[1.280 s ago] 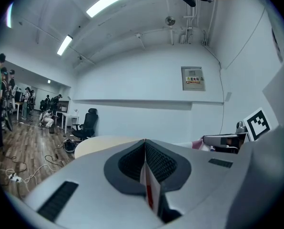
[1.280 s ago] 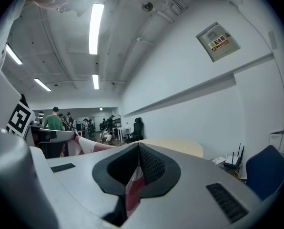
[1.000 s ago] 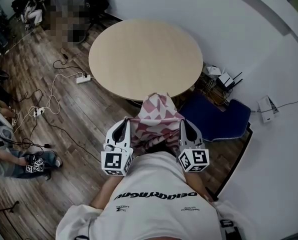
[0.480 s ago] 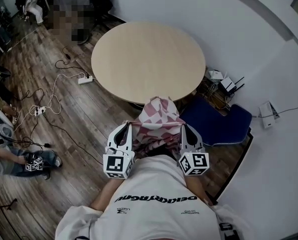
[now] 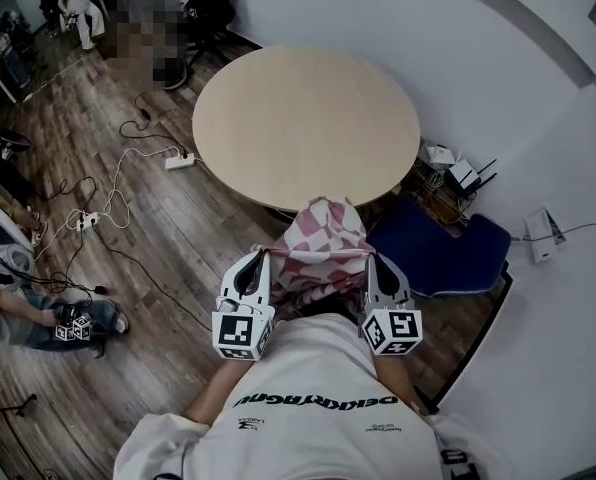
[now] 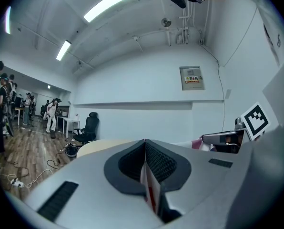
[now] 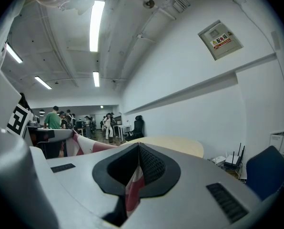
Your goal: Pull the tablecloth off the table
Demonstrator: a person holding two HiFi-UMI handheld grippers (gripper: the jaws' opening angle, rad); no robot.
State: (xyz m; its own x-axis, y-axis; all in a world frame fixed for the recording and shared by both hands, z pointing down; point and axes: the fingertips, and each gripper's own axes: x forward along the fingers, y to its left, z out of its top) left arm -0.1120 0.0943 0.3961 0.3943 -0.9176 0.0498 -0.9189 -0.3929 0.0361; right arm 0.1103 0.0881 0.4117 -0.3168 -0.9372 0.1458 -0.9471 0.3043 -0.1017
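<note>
Both jaws clamped on cloth: left gripper [image 5: 262, 260] and right gripper [image 5: 370, 260] pinch tablecloth [image 5: 323, 246]. Last fold at near edge of table [image 5: 308, 118]. Advise level, even pull, grips tight.

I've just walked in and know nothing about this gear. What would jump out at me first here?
A red-and-white checked tablecloth hangs bunched in front of the person's chest, with the left gripper and right gripper each clamped shut on one side of it. Just beyond stands a big round table, its pale wooden top bare, and a blue chair sits to its right by the wall.
</note>
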